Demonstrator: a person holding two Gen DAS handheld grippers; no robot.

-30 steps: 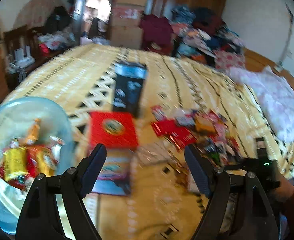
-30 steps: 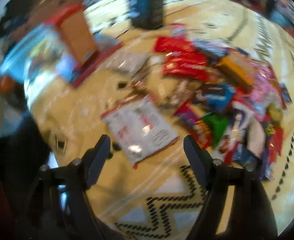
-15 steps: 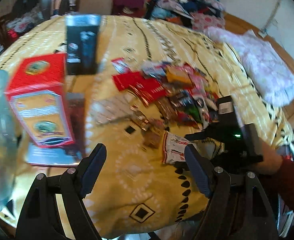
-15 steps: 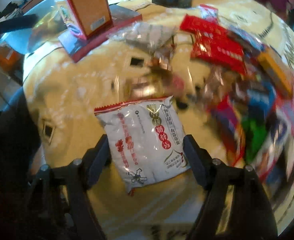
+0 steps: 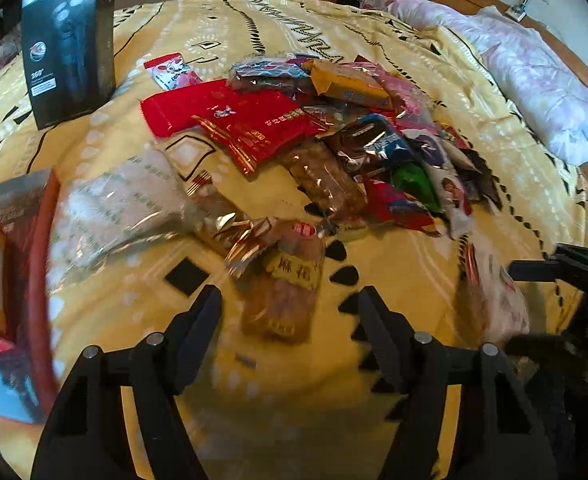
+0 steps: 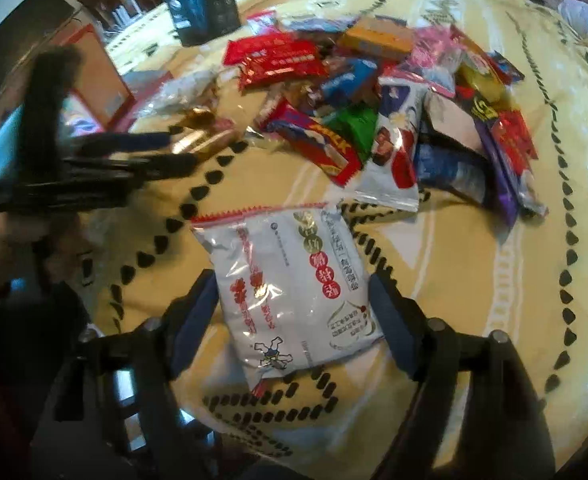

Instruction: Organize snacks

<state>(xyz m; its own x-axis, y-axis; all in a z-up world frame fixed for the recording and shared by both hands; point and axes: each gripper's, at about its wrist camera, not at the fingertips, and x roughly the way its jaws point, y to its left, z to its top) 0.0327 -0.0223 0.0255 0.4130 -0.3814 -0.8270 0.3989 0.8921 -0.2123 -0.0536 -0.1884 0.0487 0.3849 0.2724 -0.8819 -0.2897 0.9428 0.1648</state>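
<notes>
1. Where the left gripper (image 5: 290, 308) a second ago looked across at a blue bowl and a red box, it now points down at a clear pack of brown pastries (image 5: 284, 280), which lies between its fingers; the jaws have just been closing, yet the pads stand apart from the pack, so nothing is grasped.
2. Since the earlier frame the right gripper (image 6: 294, 300) has come over the white sachet (image 6: 290, 284), which lay ahead of it then; its jaws have just been opening and now straddle the sachet with the pads at its two edges, not pressing.
3. On the yellow patterned bedspread (image 5: 394, 40) the snack pile (image 5: 334, 132) lies heaped just beyond both grippers, red packets (image 5: 230, 116) at its near left.
4. A dark upright box (image 5: 70, 44) stands left of the pile, well apart from the left gripper.
5. A red-rimmed box (image 5: 34, 240) crowds the left edge of the left wrist view, close beside the left finger.
6. Bare bedspread lies near the camera under both grippers and to the right of the sachet.
7. A white folded quilt (image 5: 534, 80) lies along the far right edge of the bed.
</notes>
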